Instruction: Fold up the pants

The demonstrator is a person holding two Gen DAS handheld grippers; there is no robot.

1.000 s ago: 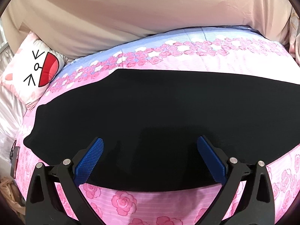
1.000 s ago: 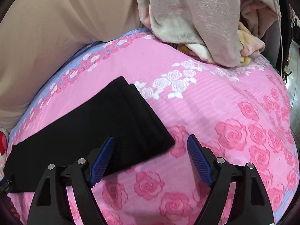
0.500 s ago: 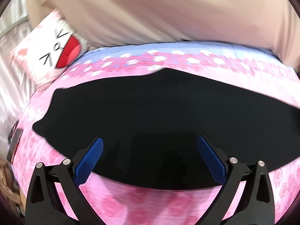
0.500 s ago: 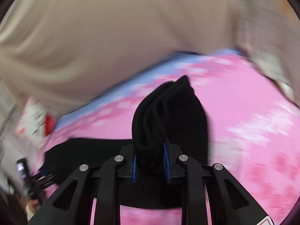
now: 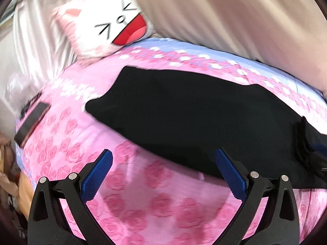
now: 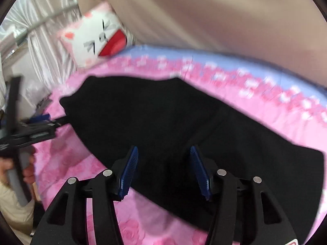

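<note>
Black pants (image 5: 194, 122) lie lengthwise across the pink rose bedspread (image 5: 143, 214). My left gripper (image 5: 163, 173) hovers open over the bedspread, near the pants' front edge at their left end, with nothing between its blue pads (image 5: 98, 175). In the right wrist view the pants (image 6: 163, 118) are doubled over, one layer lying on the other. My right gripper (image 6: 165, 169) sits low over this doubled cloth. Its jaws are opening and the pads (image 6: 130, 169) stand apart from the fabric. The left gripper (image 6: 36, 126) shows at that view's left edge, held by a hand (image 6: 12, 169).
A white cat-face pillow (image 5: 114, 24) leans at the far left of the bed. Beige cloth (image 5: 235, 16) hangs behind the bed and a shiny silver curtain (image 5: 36, 30) to the left. A flat dark object (image 5: 30, 122) lies near the bed's left edge.
The right gripper shut on the pants' leg end, carried it leftward over the pants, and its jaws have parted again. The left gripper moved left along the pants, staying open.
</note>
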